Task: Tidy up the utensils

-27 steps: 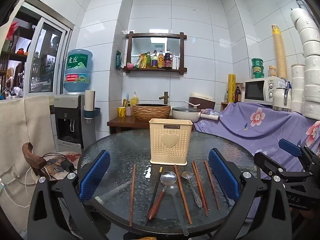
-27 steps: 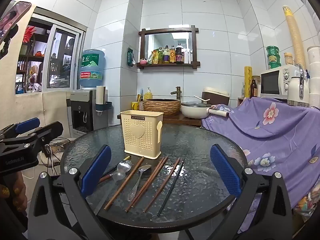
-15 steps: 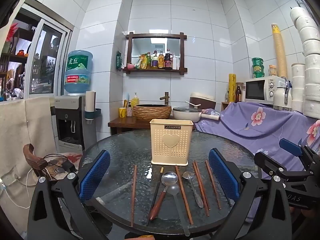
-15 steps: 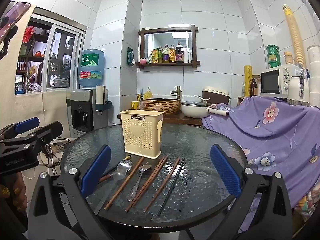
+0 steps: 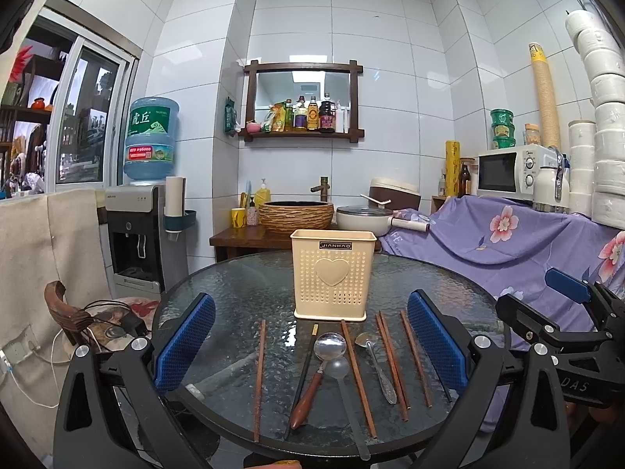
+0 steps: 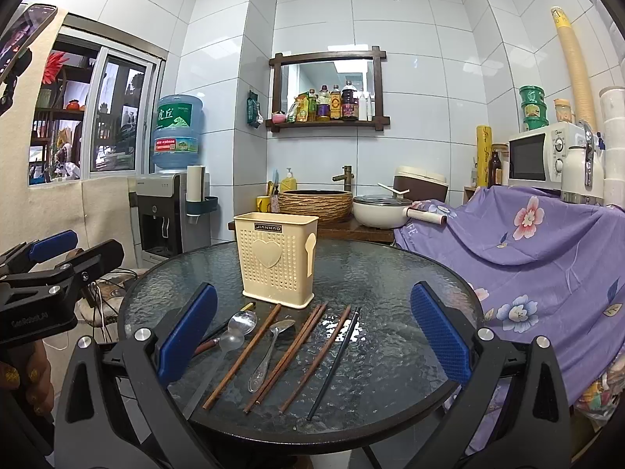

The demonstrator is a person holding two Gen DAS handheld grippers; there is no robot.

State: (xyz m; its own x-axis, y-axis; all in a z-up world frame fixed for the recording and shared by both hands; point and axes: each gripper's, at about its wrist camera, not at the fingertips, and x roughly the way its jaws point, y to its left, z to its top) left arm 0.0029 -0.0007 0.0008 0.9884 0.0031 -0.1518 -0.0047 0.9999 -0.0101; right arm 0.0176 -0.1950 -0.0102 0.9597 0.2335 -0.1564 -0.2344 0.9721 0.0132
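Held both the left gripper [image 5: 310, 346] and right gripper [image 6: 312, 332] spread wide, gripping nothing. Left chopsticks [image 5: 391, 361] and spoons [image 5: 330, 346] loose at six o'clock of the cream holder [image 5: 332, 279].

"JIANHAO" on a dark label near the rim of the cream perforated plastic utensil holder [image 5: 332, 278], centre frame; "虎丘" in white on the green label of the blue water jug [image 5: 150, 138], left; "DA5" on black gripper body [image 5: 574, 363], lower right
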